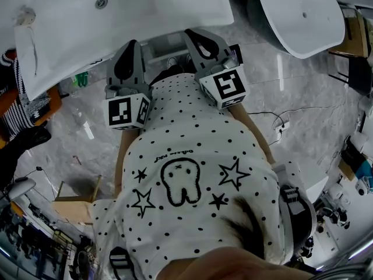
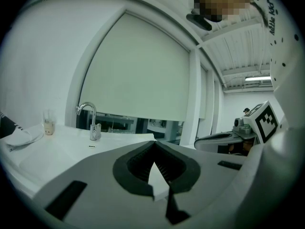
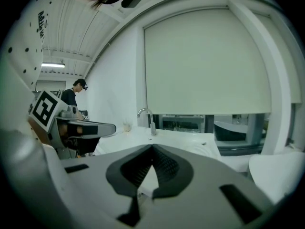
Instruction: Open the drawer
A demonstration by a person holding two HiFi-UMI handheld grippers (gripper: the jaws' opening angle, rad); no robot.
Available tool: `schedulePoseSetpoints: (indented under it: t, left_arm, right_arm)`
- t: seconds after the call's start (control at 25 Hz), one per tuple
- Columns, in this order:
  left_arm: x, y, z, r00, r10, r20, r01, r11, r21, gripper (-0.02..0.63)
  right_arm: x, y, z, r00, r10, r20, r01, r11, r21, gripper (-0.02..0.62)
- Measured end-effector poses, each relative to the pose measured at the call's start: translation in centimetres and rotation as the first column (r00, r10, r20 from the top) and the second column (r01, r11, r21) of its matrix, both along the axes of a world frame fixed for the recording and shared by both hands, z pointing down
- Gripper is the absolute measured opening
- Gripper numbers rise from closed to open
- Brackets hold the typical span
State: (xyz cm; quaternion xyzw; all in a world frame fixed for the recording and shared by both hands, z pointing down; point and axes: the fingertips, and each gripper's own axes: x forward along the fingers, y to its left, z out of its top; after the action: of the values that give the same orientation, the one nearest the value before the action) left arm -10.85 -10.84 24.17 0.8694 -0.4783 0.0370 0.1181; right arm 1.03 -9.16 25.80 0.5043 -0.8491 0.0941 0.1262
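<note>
Head view: the left gripper [image 1: 132, 44] and right gripper [image 1: 197, 37] are held side by side, apart, each carrying a marker cube [image 1: 127, 112]. Both point at a glossy white countertop [image 1: 116, 22]. Only this view shows the flat white cabinet front [image 1: 165, 44] beneath the countertop rim, just ahead of both tips. Which part of it is the drawer cannot be told.

Gripper views: each pair of jaws is closed tip to tip with nothing between. The dark pads [image 2: 138, 162] are ribbed and the housings are smooth grey. Only these views show the curved chrome faucet [image 2: 90, 120] and the matte roller blind [image 2: 143, 75].
</note>
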Motion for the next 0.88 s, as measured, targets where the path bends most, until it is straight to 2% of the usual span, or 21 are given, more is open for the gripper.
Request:
schedulePoseSetpoints:
  t: [0.64, 0.88]
  left_arm:
    - [0.27, 0.24, -0.02, 1.0, 0.012, -0.002, -0.012, 1.0, -0.002, 0.003]
    - [0.13, 0.28, -0.09, 1.0, -0.002, -0.03, 0.002, 1.0, 0.001, 0.003]
  right_arm:
    - [-0.3, 0.15, -0.14, 1.0, -0.014, -0.014, 0.014, 1.0, 0.016, 0.014]
    - [-0.21, 0.39, -0.08, 1.0, -0.015, -0.025, 0.016, 1.0, 0.011, 0.014]
